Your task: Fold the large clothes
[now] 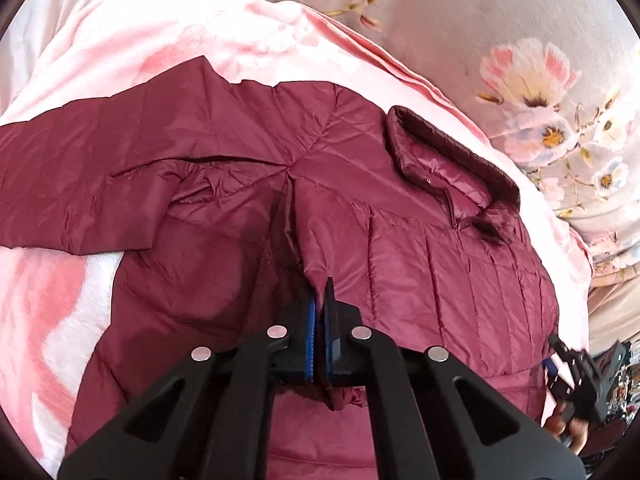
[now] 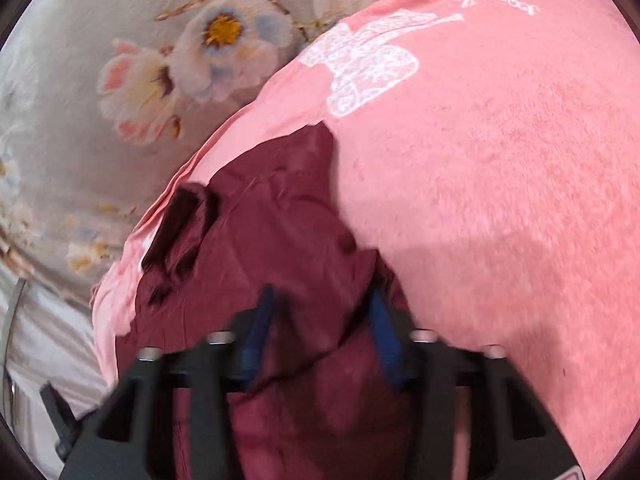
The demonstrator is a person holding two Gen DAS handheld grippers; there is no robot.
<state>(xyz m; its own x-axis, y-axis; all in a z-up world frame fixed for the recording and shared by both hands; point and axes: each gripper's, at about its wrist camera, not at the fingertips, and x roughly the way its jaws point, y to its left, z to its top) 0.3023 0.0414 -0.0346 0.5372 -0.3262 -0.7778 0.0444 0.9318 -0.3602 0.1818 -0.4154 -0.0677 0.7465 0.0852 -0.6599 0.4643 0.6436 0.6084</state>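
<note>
A maroon quilted jacket (image 1: 248, 184) lies spread on a pink blanket (image 1: 132, 44), its collar (image 1: 444, 160) at the right and one sleeve (image 1: 60, 172) stretched to the left. My left gripper (image 1: 320, 300) is shut on a pinched ridge of the jacket's fabric near its middle. My right gripper (image 2: 320, 312) is open, its blue pads (image 2: 260, 332) either side of a fold of the jacket (image 2: 280, 232), in a blurred view. The right gripper also shows at the lower right of the left wrist view (image 1: 568, 364), held by a hand.
The pink blanket (image 2: 500, 200) carries a white lace print (image 2: 360, 64). A grey floral sheet (image 1: 520, 60) lies beyond it and shows in the right wrist view too (image 2: 120, 80). Cluttered items sit at the far lower right of the left view.
</note>
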